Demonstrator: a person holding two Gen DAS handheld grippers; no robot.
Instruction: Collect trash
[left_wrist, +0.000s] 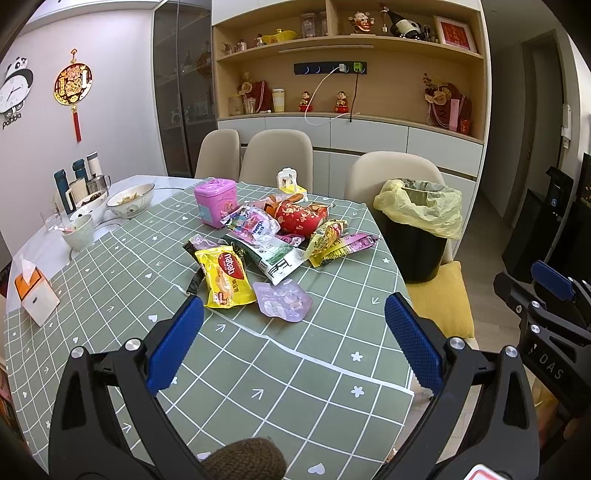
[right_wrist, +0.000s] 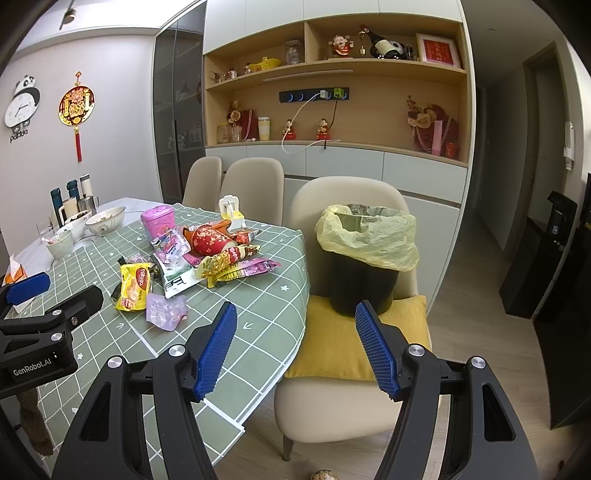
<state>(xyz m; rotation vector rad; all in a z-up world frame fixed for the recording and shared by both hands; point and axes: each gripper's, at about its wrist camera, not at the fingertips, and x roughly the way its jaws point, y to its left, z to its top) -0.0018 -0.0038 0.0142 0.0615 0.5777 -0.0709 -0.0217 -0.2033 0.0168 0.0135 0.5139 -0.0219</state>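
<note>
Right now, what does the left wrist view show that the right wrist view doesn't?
Only the left wrist view shows the whole tissue box at the table's left edge, and the open left gripper head-on above the green checked tablecloth.

Only the right wrist view shows the chair seat under the yellow cushion, the floor beside it, and the open right gripper head-on.

Both show the wrapper pile, the yellow snack packet, the pink tin and the lined bin standing on the cushion.
</note>
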